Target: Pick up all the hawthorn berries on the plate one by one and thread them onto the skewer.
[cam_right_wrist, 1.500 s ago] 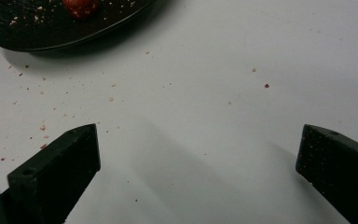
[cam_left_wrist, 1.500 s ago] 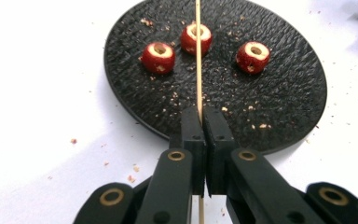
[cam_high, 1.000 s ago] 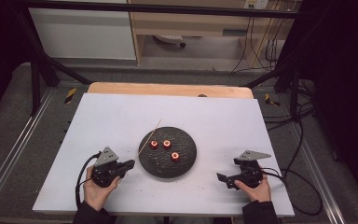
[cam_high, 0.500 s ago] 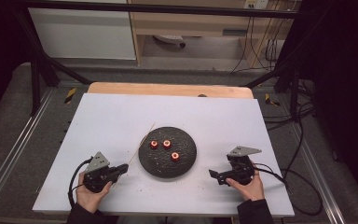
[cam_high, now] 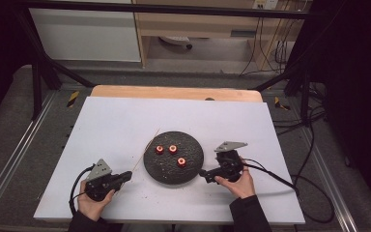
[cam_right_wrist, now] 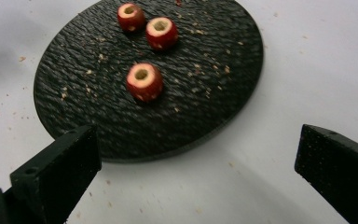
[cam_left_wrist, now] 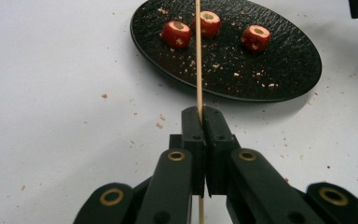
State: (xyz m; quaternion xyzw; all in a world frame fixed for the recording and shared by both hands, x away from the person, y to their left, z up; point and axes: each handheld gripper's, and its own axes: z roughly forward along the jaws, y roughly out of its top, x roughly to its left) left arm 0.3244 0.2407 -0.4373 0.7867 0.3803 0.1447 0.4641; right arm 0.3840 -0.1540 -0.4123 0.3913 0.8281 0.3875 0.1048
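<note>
A round black textured plate point(cam_high: 174, 169) lies mid-table with three small red cored fruits point(cam_high: 172, 149) on it. My left gripper point(cam_high: 127, 176) sits at the plate's left front, shut on a thin wooden skewer point(cam_high: 145, 151) that points past the plate's left edge. In the left gripper view the skewer point(cam_left_wrist: 198, 56) runs up from between the closed jaws toward the fruits point(cam_left_wrist: 176, 33). My right gripper point(cam_high: 204, 174) is at the plate's right front edge, open, with nothing between its jaws. In the right gripper view the nearest fruit point(cam_right_wrist: 143, 81) lies ahead on the plate point(cam_right_wrist: 205, 116).
White sheet point(cam_high: 106, 125) covers the table, with crumbs scattered around the plate. A wooden strip point(cam_high: 174, 93) runs along the far edge. Cables point(cam_high: 290, 181) trail off to the right. Metal rails flank both sides of the table.
My right gripper has moved left and forward up to the plate's right edge. The left gripper has drawn back a little toward the near edge, still holding the skewer.
</note>
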